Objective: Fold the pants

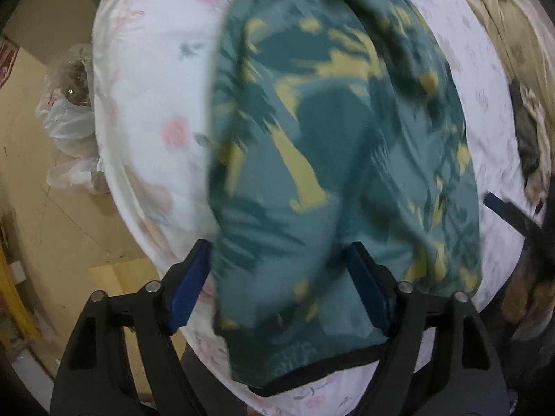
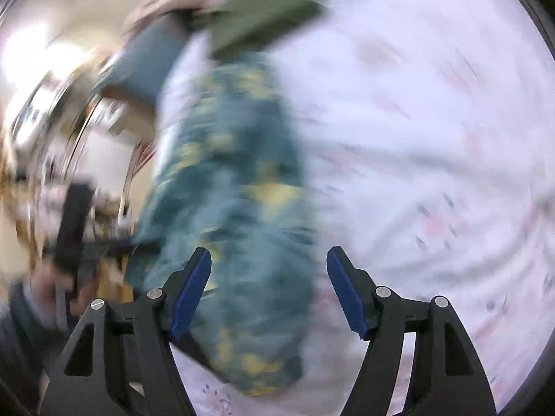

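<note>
The pants (image 1: 333, 145) are teal with dark green and yellow camouflage patches and lie lengthwise on a white floral bedsheet (image 1: 152, 79). My left gripper (image 1: 277, 260) is open, its blue pads either side of the pants' near end, whose dark-trimmed hem (image 1: 312, 371) lies between the fingers. In the blurred right wrist view the pants (image 2: 236, 208) run from the near edge up the frame. My right gripper (image 2: 269, 263) is open above the pants' near end. The other gripper (image 2: 73, 222) shows at the left there, held by a hand.
The bed's left edge drops to a tan floor with white plastic bags (image 1: 69, 121). Beige bedding (image 1: 513, 24) is bunched at the right. An olive-green garment (image 2: 256, 14) lies at the far end of the pants.
</note>
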`<state>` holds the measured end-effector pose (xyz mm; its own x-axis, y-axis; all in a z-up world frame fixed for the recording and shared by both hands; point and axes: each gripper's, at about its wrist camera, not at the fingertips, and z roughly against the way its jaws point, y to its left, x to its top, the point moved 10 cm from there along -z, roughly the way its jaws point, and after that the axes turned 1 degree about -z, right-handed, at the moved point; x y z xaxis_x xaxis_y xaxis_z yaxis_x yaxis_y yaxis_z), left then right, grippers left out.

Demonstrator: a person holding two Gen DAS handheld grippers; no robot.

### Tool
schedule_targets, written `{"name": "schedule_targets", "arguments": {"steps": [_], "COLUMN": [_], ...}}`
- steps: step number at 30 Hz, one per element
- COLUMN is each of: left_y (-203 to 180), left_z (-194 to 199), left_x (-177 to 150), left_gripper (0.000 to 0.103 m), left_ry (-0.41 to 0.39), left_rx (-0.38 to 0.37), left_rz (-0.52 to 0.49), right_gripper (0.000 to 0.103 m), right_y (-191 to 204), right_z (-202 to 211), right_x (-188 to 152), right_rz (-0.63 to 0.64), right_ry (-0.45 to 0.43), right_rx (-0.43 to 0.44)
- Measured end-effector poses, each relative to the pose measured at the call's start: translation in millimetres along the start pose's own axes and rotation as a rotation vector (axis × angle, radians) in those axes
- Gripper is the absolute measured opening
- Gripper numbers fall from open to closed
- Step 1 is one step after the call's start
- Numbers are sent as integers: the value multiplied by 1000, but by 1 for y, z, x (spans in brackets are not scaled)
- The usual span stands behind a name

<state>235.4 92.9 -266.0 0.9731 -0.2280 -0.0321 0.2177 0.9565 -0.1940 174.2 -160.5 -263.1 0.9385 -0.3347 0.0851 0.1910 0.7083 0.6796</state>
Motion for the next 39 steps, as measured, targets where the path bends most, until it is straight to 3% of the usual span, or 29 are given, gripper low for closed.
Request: {"name": "schedule_targets", "arguments": {"steps": [3,5,6,8,10,11,15,21,25,29,36,39], "left_y": [-9,-11,-14,-20,-34,-37,-50,-78,-120,-149,-167,-167], "left_z": [-2,2,5,13,21,23,59,172,260,317,333,340], "left_x": [-12,-13,-15,-18,-22,-24,-30,-43,-57,-52,5,33], "left_gripper": [53,12,6,4,3,3,2,2,2,2,3,3], "left_ry": [-4,-27,-34,-69,-98,-107,-211,-451,-621,-726,-746,-810], "left_rx": [55,85,65,67,45,40,-26,-252,-383,-430,-422,-413], "left_rz": [-32,-39,-25,-34,-51,-46,-1,92,56,20,49,37], "right_gripper": [72,73,67,48,29,4,4,4,4,4,4,4], "right_y": [-5,4,14,32,45,48,73,126,172,210,221,211], "right_z": [-27,-33,-37,-47,-59,-59,-18,111,206,279,301,307], "right_x": [-15,-22,-25,-34,-39,-41,-32,-12,-12,-2,40,68], "right_rz": [-80,-21,10,55,127,153,206,236,317,377,361,331], "right_ry": [126,138,156,213,221,215,112,-69,-190,-301,-348,-359], "right_rx": [65,78,99,155,142,125,184,359,434,467,405,399]}}
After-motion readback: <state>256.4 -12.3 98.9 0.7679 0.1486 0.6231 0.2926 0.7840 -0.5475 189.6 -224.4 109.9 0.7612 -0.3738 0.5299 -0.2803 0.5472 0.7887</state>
